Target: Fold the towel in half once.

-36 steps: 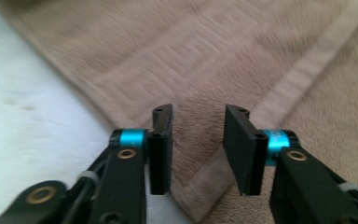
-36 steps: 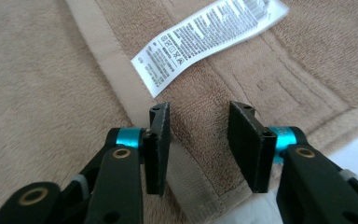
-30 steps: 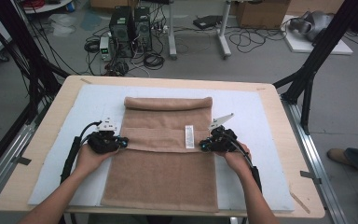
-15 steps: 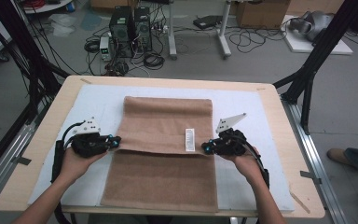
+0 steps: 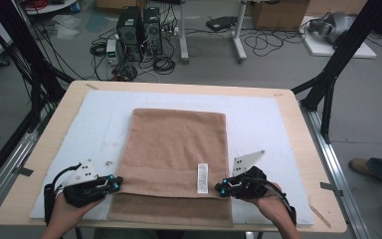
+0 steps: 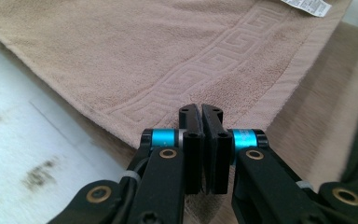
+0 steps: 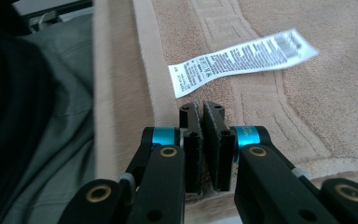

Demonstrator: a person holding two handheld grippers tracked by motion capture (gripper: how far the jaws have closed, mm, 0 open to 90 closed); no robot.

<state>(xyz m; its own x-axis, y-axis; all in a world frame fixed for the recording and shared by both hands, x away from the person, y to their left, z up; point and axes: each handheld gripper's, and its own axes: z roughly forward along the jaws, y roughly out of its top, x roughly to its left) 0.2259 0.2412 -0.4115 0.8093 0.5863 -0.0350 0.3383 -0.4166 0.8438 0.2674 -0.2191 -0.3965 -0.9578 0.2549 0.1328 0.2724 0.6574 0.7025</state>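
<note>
Brown towel lies on the white-covered bench, its folded edge pinched by the left tool and right tool, both clamped on it. Uneven pulling could probably skew the fold.

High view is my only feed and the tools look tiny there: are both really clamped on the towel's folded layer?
Observer: The left tool has its jaws pressed shut, with the upper-layer corner of the towel running in between them.
Operator: And the right one?
Observer: The right tool is shut in the same way on the hem at the other corner.
Operator: Is the label caught in it?
Observer: No. The label lies on the towel just beyond the tips, not between the jaws.
</note>
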